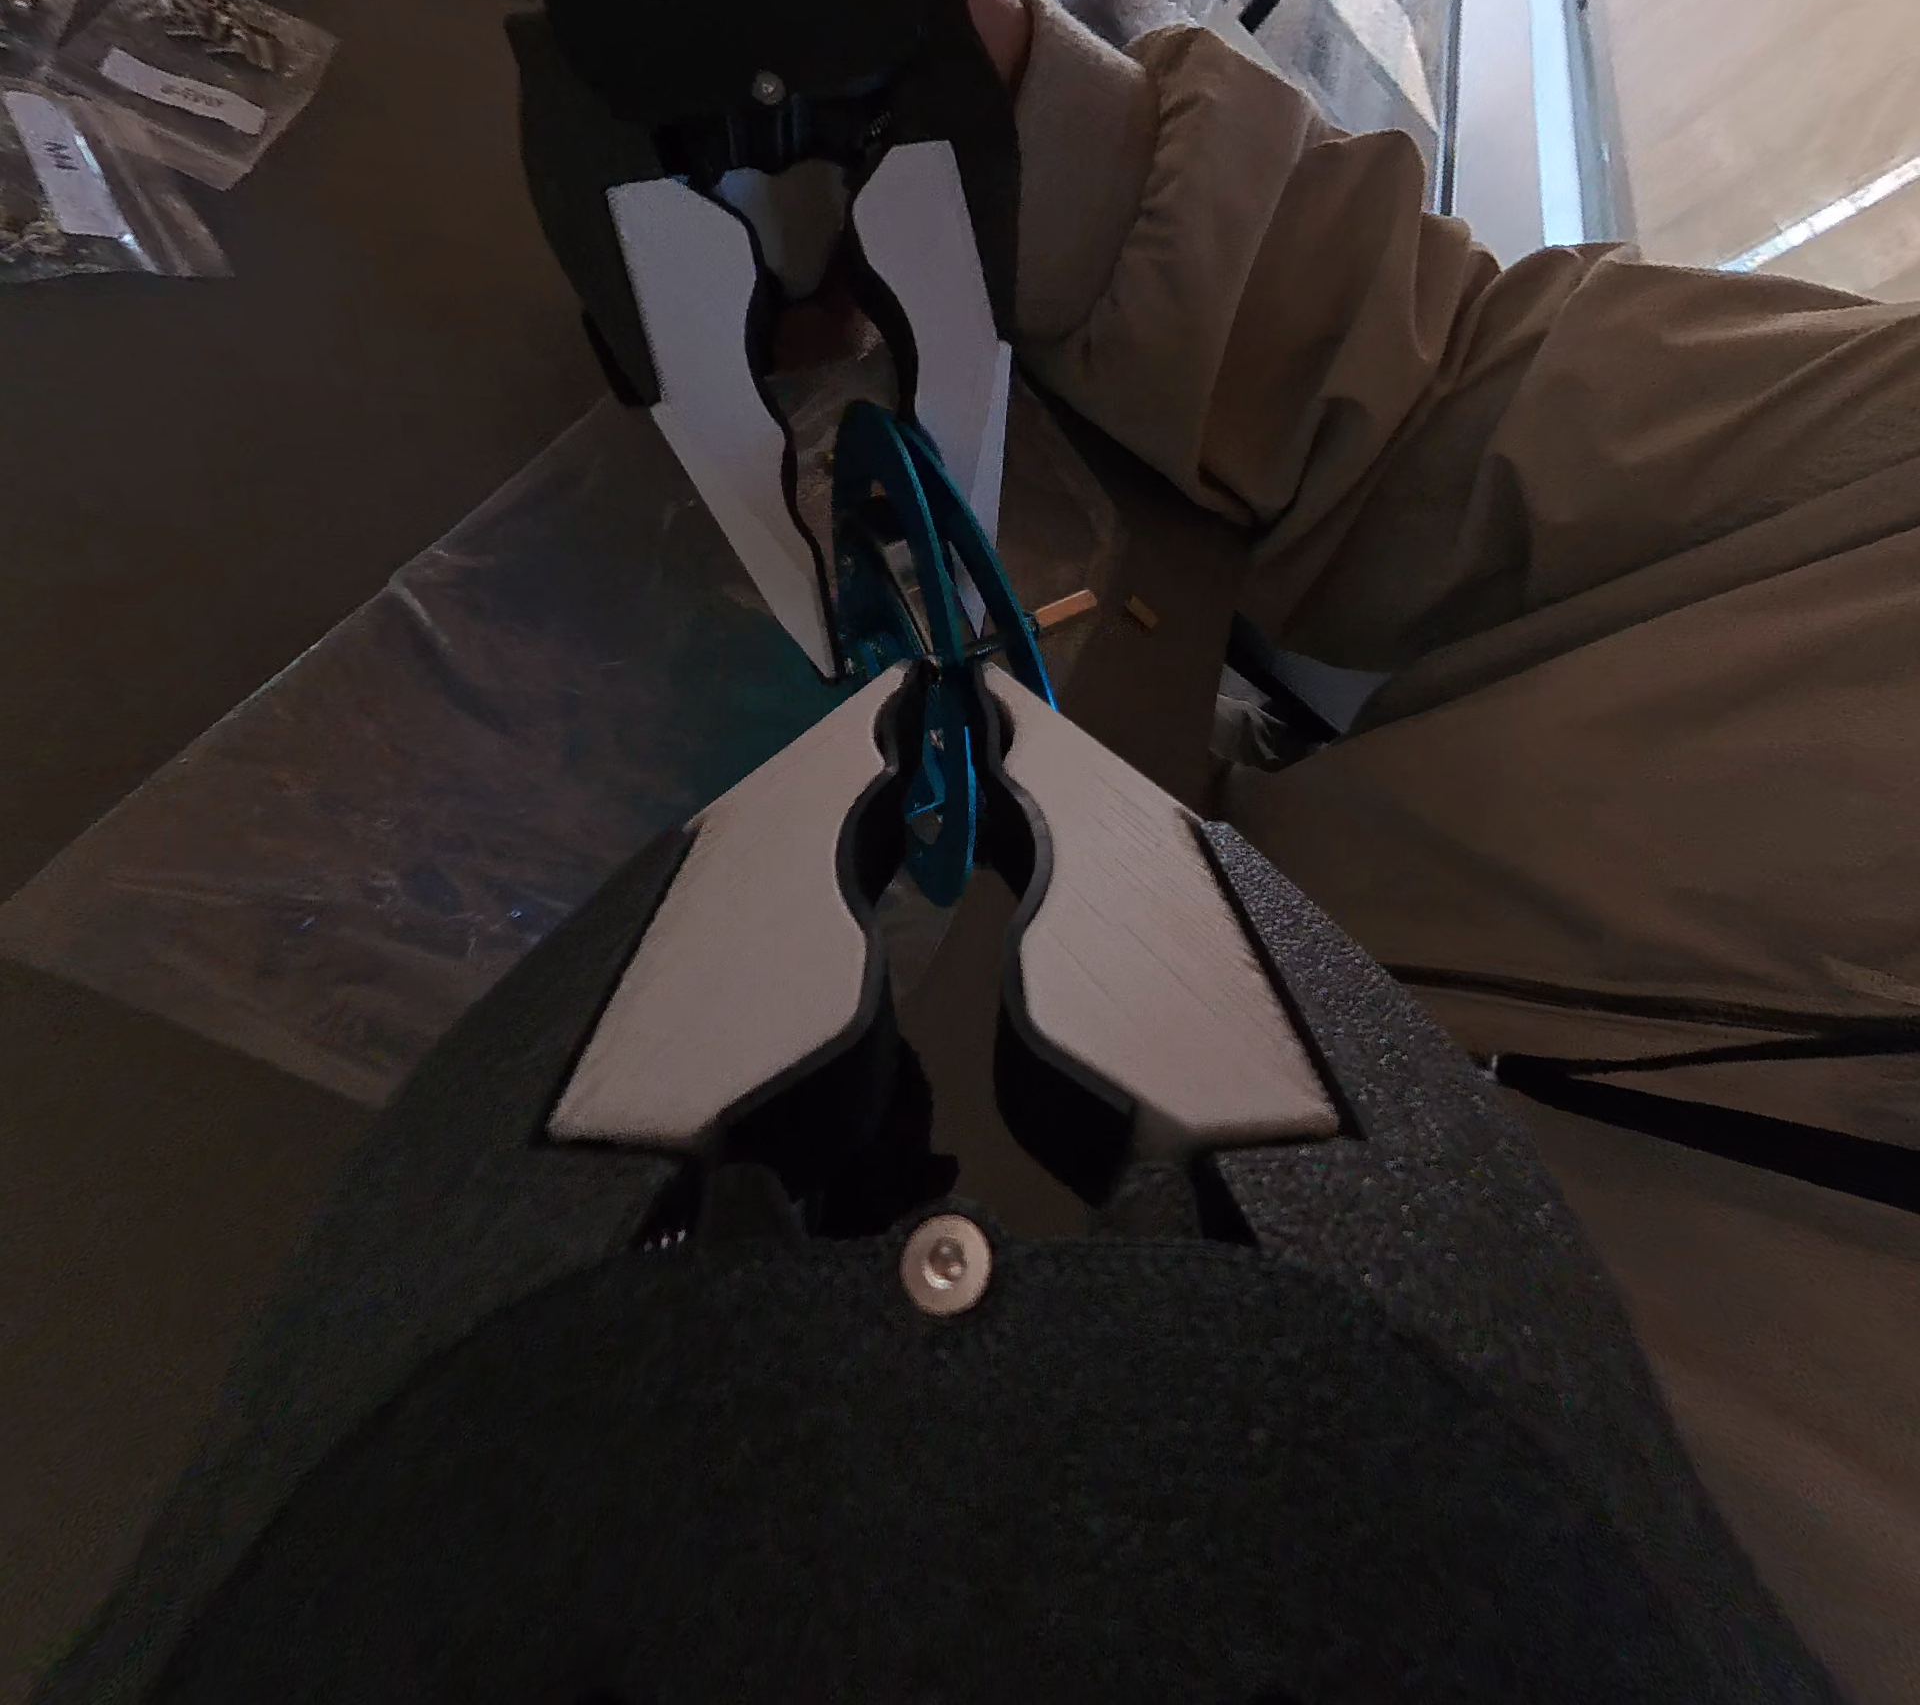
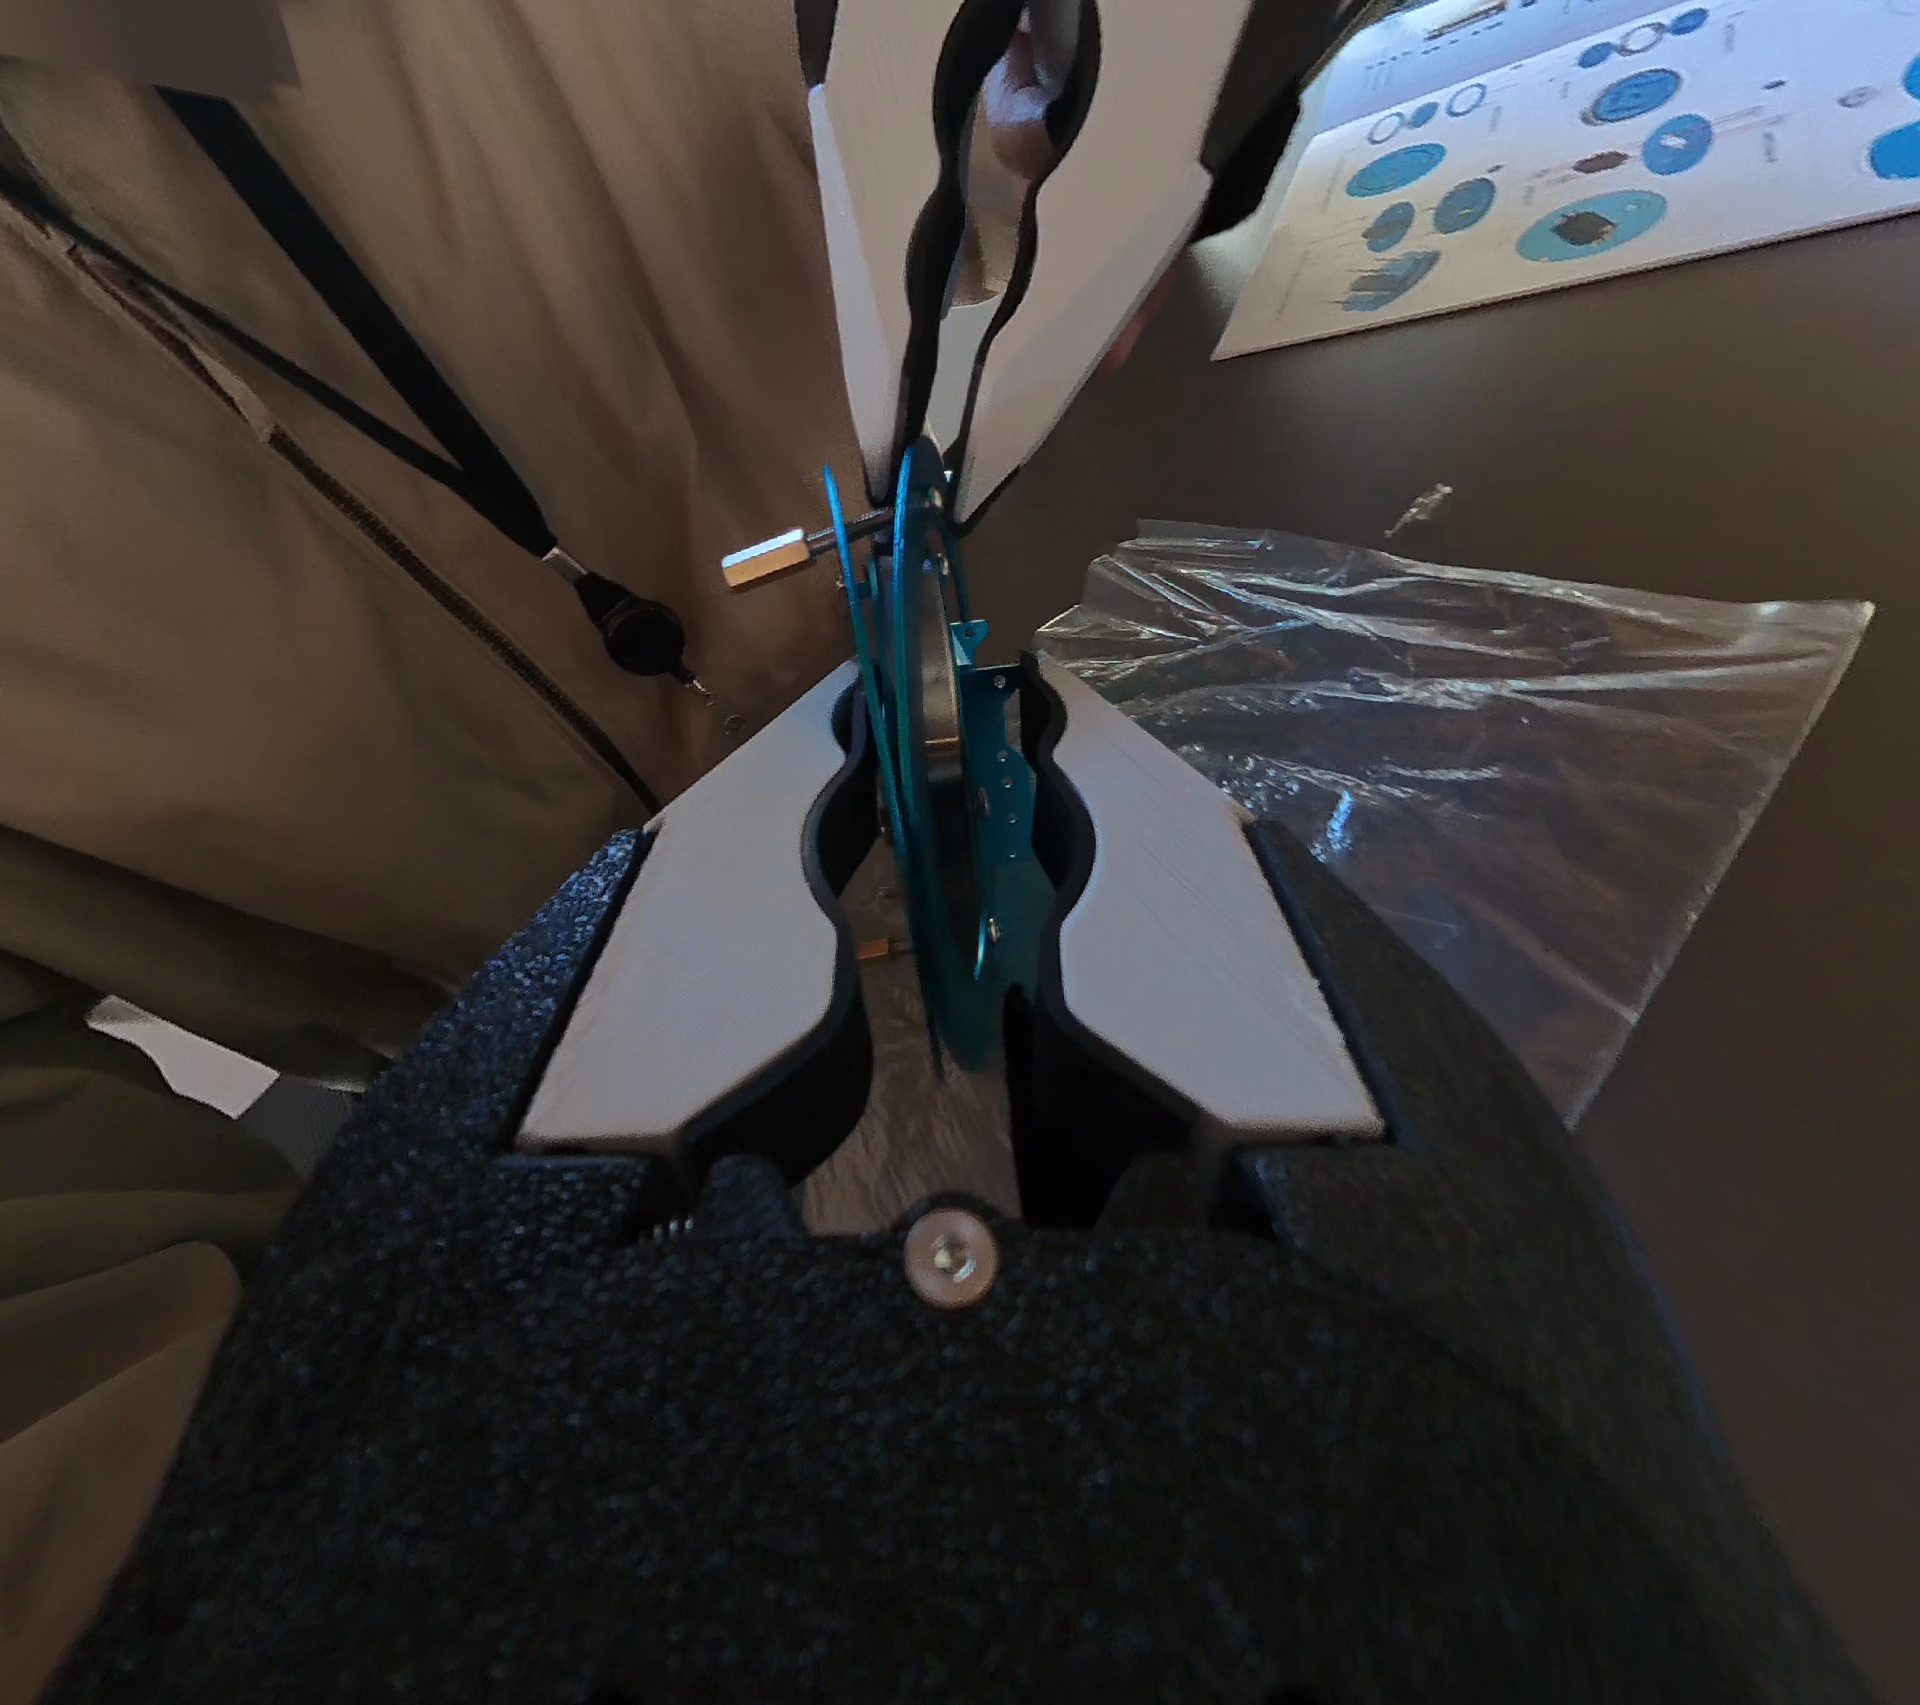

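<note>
Blue disc assembly [image 2: 940, 782], thin blue metal plates stacked edge-on with a silvery part sandwiched between, held up off the table [image 2: 1558, 429] between both grippers, in front of the person's tan jacket [image 2: 468, 305]. Right gripper [image 2: 940, 679] has its jaws closed onto the assembly's near side, a perforated blue bracket lying against the right finger. Left gripper [image 2: 914, 481] comes in from the far side, jaws pinching the top rim of a plate. Left wrist view shows the same grip reversed: left gripper [image 1: 940, 679] pinching the assembly [image 1: 914, 575] at its fingertips, right gripper [image 1: 899, 647] opposite with the plates between its white fingers. Right view only: a silver standoff [image 2: 764, 564] on a threaded rod sticking out toward the jacket, a small brass standoff [image 2: 878, 951] lower down, a black lanyard with reel clip [image 2: 644, 632] on the jacket, a printed sheet [image 2: 1558, 149] with blue part diagrams at the table's far right edge, a small loose metal bit [image 2: 1418, 505] near the clear bag [image 2: 1455, 772], which lies just right of the grippers. Left view only: several clear packets [image 1: 156, 45] of small hardware with white labels at the table's far left corner, the jacket sleeve [image 1: 1247, 253] behind the right gripper, a window [image 1: 1714, 45] at upper right. Clear bag [image 1: 416, 720] also shows there, flat under the grippers.
</note>
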